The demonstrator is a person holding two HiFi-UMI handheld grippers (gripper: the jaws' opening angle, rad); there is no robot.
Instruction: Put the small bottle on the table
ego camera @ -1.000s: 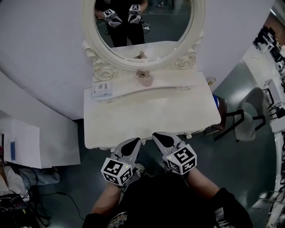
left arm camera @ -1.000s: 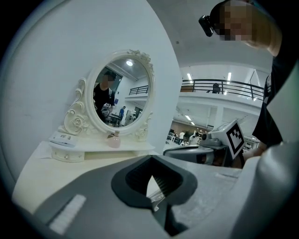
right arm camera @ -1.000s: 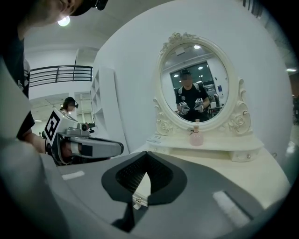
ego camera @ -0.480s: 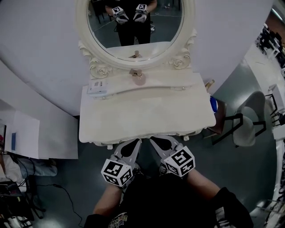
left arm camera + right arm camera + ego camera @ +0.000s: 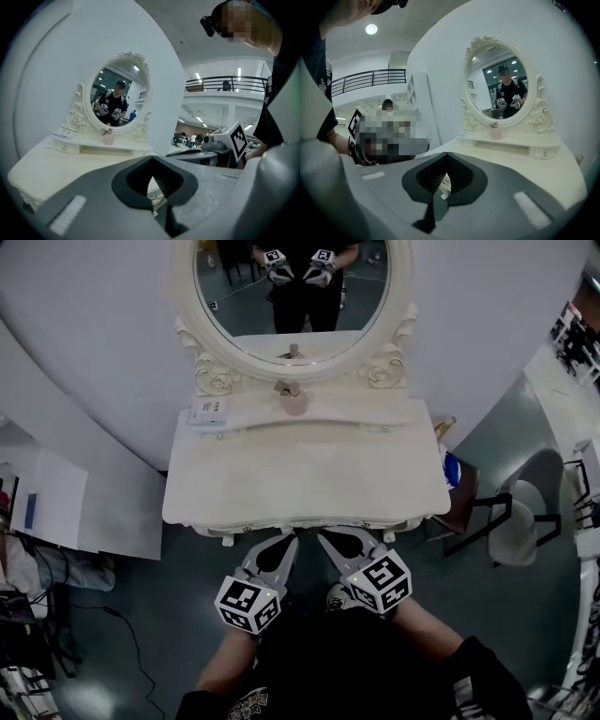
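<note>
At the near edge of the table [image 5: 300, 474], both grippers sit side by side, just off the front rim and above the floor, with their tips angled toward each other and toward the tabletop. Left gripper [image 5: 284, 542]: jaws together, nothing between them; the left gripper view shows the two pads meeting at the tip, with only the table's edge visible through the opening behind them. Right gripper [image 5: 326, 538]: jaws together, likewise empty; the right gripper view shows the same closed tip. Each gripper carries its marker cube at the rear, close to the person's hands. The bottle [image 5: 294, 401], small and pink with a pale cap, stands upright on the raised shelf [image 5: 356, 409] at the back of the table, centred directly below the oval mirror [image 5: 291, 287]. It is well apart from both grippers, with the bare width of the tabletop between them. The mirror reflects the bottle, the person and both marker cubes. A flat white box [image 5: 208, 412] lies at the left end of the shelf, apart from the bottle. The main tabletop holds nothing else. To the right of the table stands a chair [image 5: 525, 512] on the grey floor, and beside the table's right end a brown stool [image 5: 459, 486] carries a blue object that is too small to identify.
</note>
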